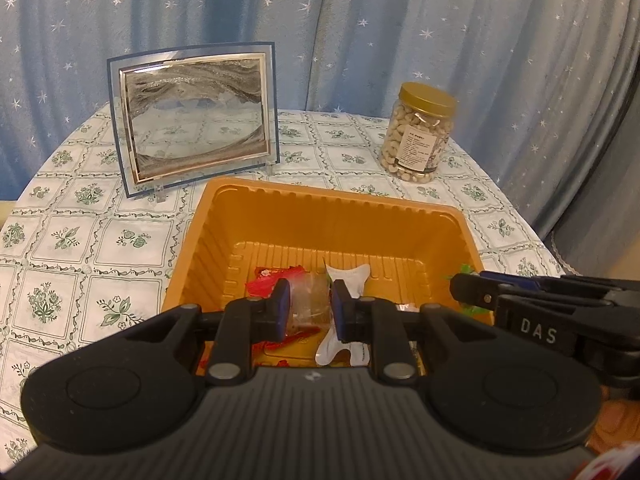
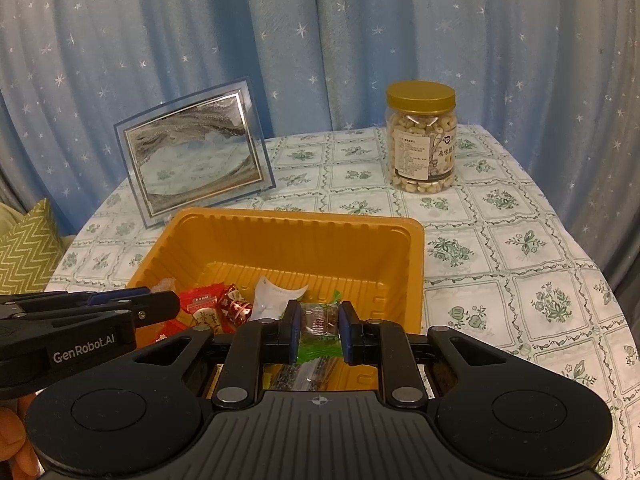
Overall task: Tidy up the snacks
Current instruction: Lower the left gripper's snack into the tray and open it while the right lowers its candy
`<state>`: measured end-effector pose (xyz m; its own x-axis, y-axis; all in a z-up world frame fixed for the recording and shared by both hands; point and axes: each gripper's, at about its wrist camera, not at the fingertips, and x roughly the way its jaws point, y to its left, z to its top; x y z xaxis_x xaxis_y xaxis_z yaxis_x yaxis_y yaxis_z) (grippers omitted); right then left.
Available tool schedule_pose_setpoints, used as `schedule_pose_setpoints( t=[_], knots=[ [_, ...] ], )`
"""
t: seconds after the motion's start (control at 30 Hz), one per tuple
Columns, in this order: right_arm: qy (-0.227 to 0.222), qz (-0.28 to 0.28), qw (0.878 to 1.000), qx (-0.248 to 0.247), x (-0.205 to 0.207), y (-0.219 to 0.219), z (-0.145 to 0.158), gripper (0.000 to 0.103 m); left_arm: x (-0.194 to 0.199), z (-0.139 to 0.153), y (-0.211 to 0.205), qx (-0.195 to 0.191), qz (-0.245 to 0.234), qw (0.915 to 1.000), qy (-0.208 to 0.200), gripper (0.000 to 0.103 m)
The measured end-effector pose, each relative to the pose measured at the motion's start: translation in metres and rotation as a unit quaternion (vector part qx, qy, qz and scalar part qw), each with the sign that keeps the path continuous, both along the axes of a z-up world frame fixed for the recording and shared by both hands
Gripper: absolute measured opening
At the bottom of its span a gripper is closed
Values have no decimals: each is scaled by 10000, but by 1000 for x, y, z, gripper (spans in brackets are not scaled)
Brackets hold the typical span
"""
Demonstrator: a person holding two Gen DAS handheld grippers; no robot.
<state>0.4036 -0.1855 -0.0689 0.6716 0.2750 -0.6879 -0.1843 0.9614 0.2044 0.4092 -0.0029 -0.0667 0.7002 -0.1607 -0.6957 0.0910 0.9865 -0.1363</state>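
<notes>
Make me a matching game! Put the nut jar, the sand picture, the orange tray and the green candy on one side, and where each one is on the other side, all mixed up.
Things:
1. nut jar
2. sand picture
3. orange tray
4. green candy

Places:
A. pinched in the right gripper
B. back left of the table
C. back right of the table
D. nearest, holding wrapped snacks

Pairs: 1-C, 2-B, 3-D, 4-A

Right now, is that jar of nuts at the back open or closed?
Closed. The jar stands upright on the tablecloth with its gold lid sitting flat on top, nuts filling it almost to the lid.
</notes>
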Motion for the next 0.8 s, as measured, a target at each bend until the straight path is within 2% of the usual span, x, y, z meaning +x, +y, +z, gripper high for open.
schedule_pose_setpoints(
  t=[0.03, 0.07, 0.1, 0.8],
  knots=[
    [1, 1, 10000, -2, 0, 0, 0, 20, 0, 0, 0, -7, 16, 10000, 0, 28],
    [1, -2, 10000, 0, 0, -1, 0, 20, 0, 0, 1, -12, 42, 10000, 3, 40],
    [2, -9, 10000, 10, 0, -1, 0, 20, 0, 0, 2, -25, 41, 10000, -5, 41],
    [-44, 22, 10000, 57, 1, 2, 10, 20, -7, -1, 14, 221, 38, 9997, 81, 44]
  ],
)
